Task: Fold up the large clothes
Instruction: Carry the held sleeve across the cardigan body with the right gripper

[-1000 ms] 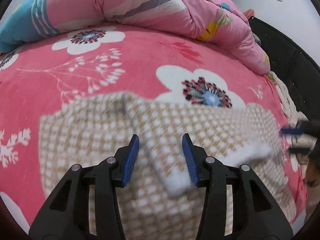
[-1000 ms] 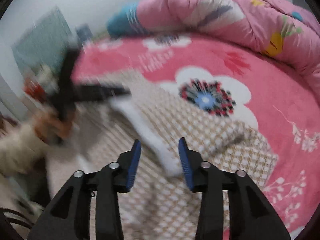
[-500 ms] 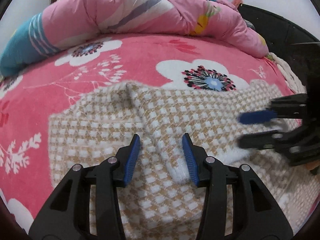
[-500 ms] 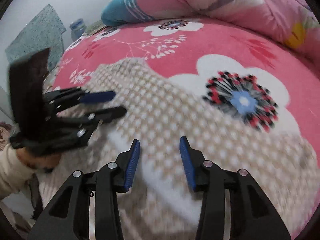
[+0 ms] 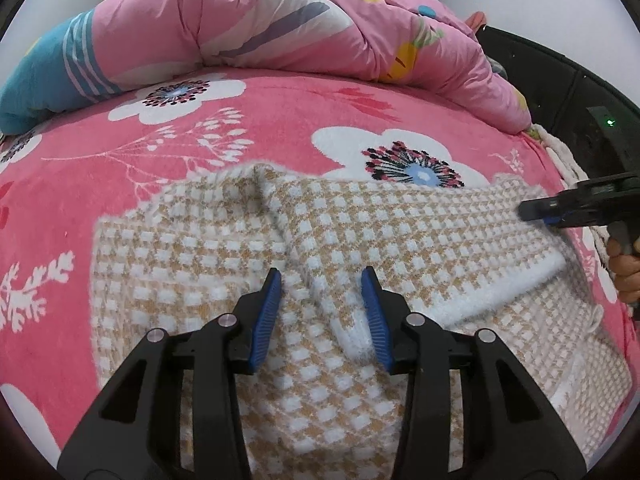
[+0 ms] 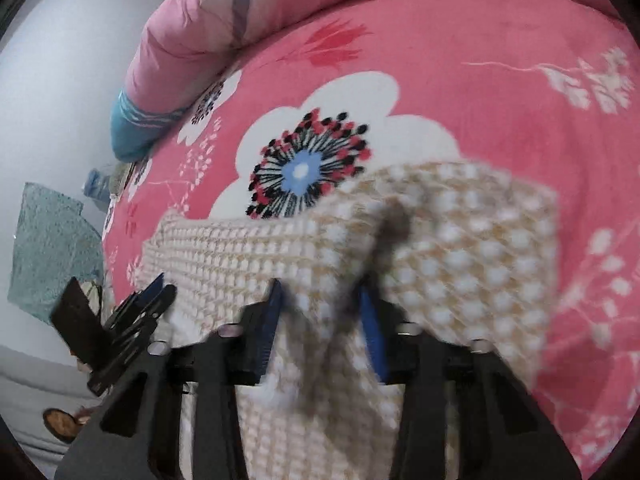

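Note:
A tan-and-white checked sweater [image 5: 400,232] lies spread on the pink flowered bed cover [image 5: 280,120]. My left gripper [image 5: 324,316] hovers low over one sleeve. The white cuff [image 5: 352,340] lies between its blue pads, brushing the right one, and the jaws are closing. My right gripper [image 5: 540,216] sits at the sweater's right edge with its jaws closing, narrowed onto the cloth. In the right wrist view a raised, blurred fold of the sweater [image 6: 248,256] fills the gap of the right gripper [image 6: 320,316]. The left gripper [image 6: 156,296] shows at the lower left of that view.
A rolled pink quilt [image 5: 280,20] with a blue end lies along the far side of the bed. A black padded panel [image 5: 560,80] stands beyond the right edge. A person's hand [image 5: 624,272] holds the right gripper. A teal cloth [image 6: 48,240] hangs off the bed's left side.
The right gripper came down onto the sweater's right edge, rolled, and its jaws drew together over a fold. The left gripper stayed over the sleeve cuff, its pads slightly closer.

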Tool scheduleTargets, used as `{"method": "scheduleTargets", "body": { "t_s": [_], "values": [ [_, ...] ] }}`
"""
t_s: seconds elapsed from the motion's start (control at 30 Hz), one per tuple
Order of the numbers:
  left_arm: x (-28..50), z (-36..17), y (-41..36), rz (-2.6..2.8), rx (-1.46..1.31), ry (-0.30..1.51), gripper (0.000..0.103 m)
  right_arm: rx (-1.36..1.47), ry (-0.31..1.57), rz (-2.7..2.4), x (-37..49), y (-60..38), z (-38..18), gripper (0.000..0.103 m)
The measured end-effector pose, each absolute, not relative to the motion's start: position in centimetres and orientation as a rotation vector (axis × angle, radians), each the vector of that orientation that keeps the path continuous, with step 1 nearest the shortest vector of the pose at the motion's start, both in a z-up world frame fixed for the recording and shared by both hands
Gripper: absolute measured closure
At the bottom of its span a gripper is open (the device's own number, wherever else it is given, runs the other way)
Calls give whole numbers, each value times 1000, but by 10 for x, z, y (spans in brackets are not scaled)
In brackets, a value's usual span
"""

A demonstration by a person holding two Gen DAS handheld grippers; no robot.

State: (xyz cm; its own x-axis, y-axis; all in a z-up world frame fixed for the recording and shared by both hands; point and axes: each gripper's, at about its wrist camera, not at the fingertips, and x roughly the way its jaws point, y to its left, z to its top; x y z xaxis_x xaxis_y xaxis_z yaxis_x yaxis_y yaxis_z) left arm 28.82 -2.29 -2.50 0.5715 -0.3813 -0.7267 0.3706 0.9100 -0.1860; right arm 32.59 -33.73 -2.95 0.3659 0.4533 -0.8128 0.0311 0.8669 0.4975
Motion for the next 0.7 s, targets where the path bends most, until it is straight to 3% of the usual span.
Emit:
{"method": "scheduleTargets", "body": {
  "t_s": [0.07, 0.13, 0.33, 0.4, 0.47, 0.63, 0.7],
  "values": [
    [287, -25, -25, -448, -19, 859, 70, 409, 1122, 273, 332, -335, -18, 90],
    [285, -24, -30, -456, -12, 865, 75, 376, 1107, 267, 344, -335, -14, 91],
    [281, -25, -44, -433, 32, 860, 76, 225, 1182, 260, 359, -327, -44, 91],
    [282, -24, -37, -449, 0, 869, 74, 251, 1180, 257, 352, -332, -41, 85],
    [283, -19, -25, -473, -52, 868, 74, 251, 1165, 221, 342, -337, -29, 71],
    [284, 17, -5, -504, -75, 755, 74, 146, 1038, 204, 324, -328, 18, 69],
    [295, 30, -11, -515, -75, 735, 74, 167, 1018, 255, 330, -317, 23, 62]
  ]
}}
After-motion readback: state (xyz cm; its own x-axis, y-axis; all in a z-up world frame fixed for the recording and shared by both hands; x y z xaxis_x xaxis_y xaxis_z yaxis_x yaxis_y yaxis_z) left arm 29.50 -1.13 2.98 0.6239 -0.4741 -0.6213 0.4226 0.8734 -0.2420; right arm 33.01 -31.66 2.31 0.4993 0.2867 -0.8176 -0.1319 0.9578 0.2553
